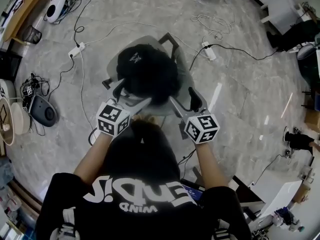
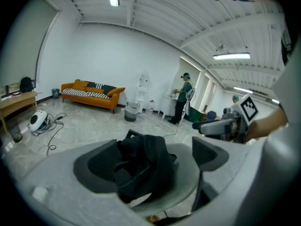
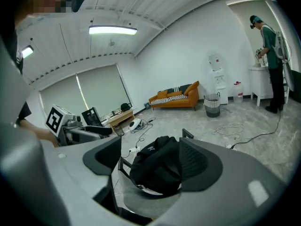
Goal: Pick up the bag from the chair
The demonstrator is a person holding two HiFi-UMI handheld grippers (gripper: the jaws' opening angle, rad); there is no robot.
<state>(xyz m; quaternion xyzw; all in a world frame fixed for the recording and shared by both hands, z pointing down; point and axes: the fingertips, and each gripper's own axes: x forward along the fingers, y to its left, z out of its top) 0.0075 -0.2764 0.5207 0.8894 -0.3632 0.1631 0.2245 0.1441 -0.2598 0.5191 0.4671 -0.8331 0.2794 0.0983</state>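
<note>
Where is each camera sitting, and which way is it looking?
Head view: sits on the person's head and looks steeply down at the bag on the chair; it shows the black shirt, the left gripper and the right gripper.
Left gripper view: rides the left gripper and looks along its open jaws at the bag; the right gripper shows at right.
Right gripper view: rides the right gripper and looks along its open jaws at the bag; the left gripper shows at left.
Shared: both gripper views show the orange sofa.

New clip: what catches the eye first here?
A black bag slumps on a grey chair at the centre of the head view. The left tool and right tool, both open, point at it from the chair's near side. An orange sofa stands against the far wall.
</note>
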